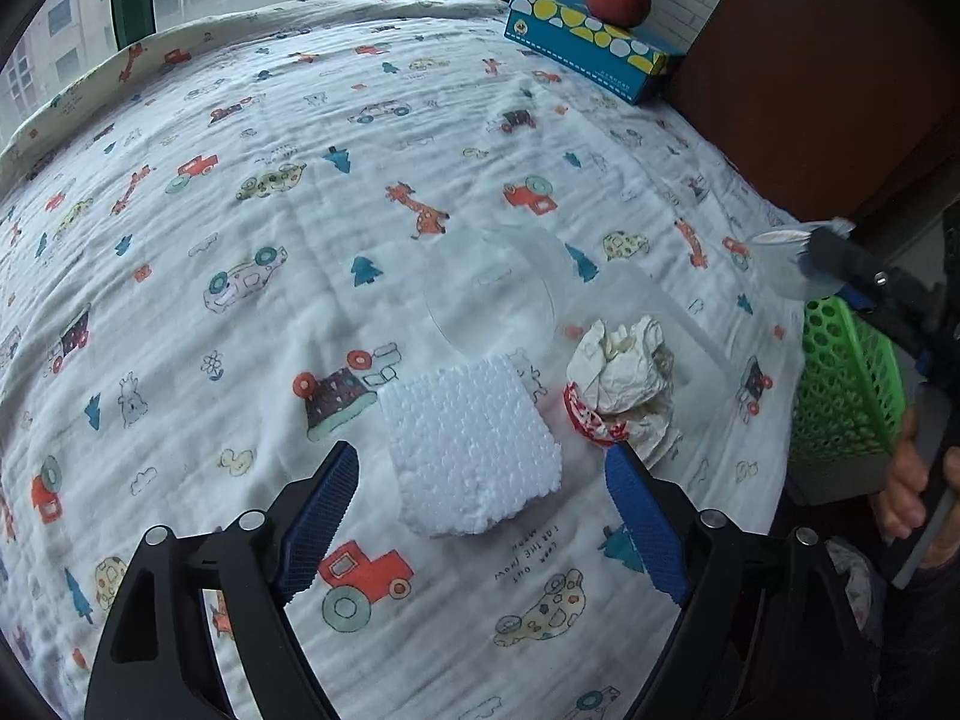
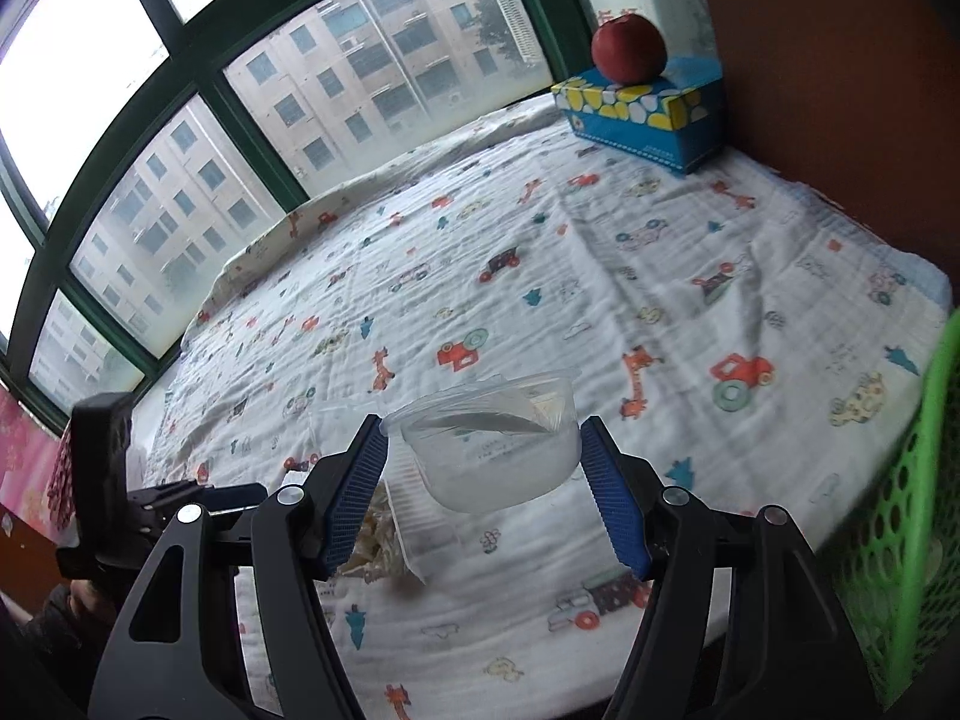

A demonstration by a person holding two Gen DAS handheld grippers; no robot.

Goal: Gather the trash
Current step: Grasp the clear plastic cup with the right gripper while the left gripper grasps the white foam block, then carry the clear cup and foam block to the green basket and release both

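A white foam block point(image 1: 471, 441) lies on the patterned bed sheet, right in front of my open left gripper point(image 1: 483, 477), between its blue pads. A crumpled paper wad point(image 1: 624, 381) with a red-and-white wrapper lies to its right. A clear plastic lid point(image 1: 489, 294) lies behind the foam. My right gripper point(image 2: 483, 450) is shut on a clear plastic cup point(image 2: 495, 441) and holds it above the sheet. That cup also shows in the left wrist view point(image 1: 792, 255), above the green basket point(image 1: 846, 384).
A blue tissue box point(image 1: 585, 42) with a red apple point(image 1: 618, 0) on top stands at the far corner by a brown wall. The green basket point(image 2: 900, 516) stands off the bed's right edge. A clear tray point(image 2: 420, 510) lies under the held cup. Windows run behind the bed.
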